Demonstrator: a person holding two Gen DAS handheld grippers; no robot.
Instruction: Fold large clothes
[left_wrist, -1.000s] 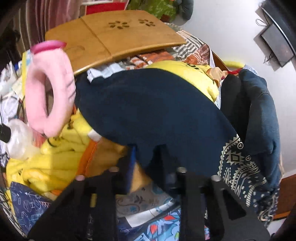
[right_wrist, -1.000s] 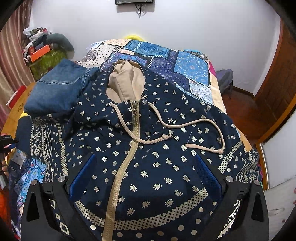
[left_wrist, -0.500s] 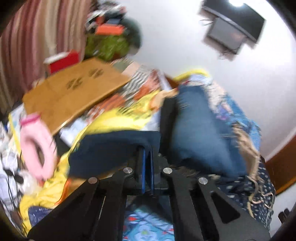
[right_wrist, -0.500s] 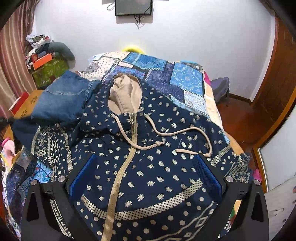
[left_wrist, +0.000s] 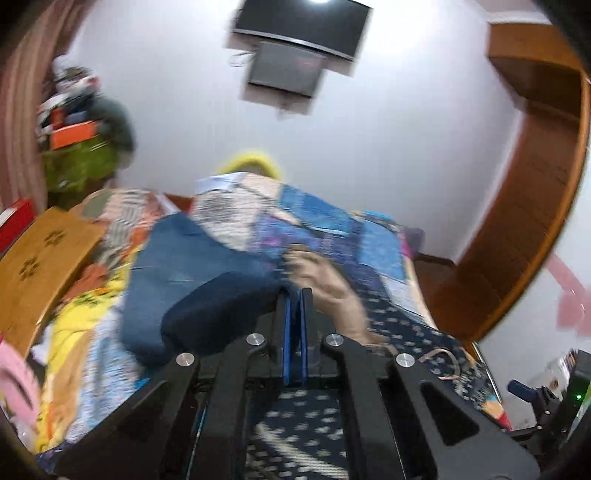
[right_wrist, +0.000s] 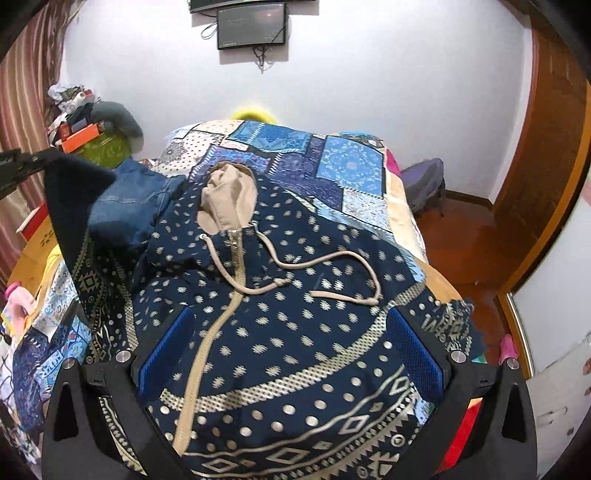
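A navy hoodie (right_wrist: 295, 295) with pale dots, a beige zip and a beige hood (right_wrist: 229, 199) lies face up on the bed. Its left sleeve (right_wrist: 74, 192) is lifted off the bed edge, and my left gripper (right_wrist: 44, 160) is shut on the dark cuff. In the left wrist view the left gripper (left_wrist: 293, 295) has its blue pads together, with the cuff (left_wrist: 221, 310) bulging out to their left. My right gripper (right_wrist: 291, 317) hovers open above the hoodie's lower front, with nothing between its fingers.
Folded jeans (right_wrist: 129, 199) lie beside the hood on the patchwork quilt (right_wrist: 332, 166). Left of the bed are a wooden lap table (left_wrist: 40, 258), yellow cloth (left_wrist: 70, 325) and a pink ring cushion (left_wrist: 14, 373). A wooden door (right_wrist: 546, 147) stands at the right.
My left gripper shut on the sleeve cuff, then rose and swung right over the bed, rolling as it went. The right gripper drew back and up a little.
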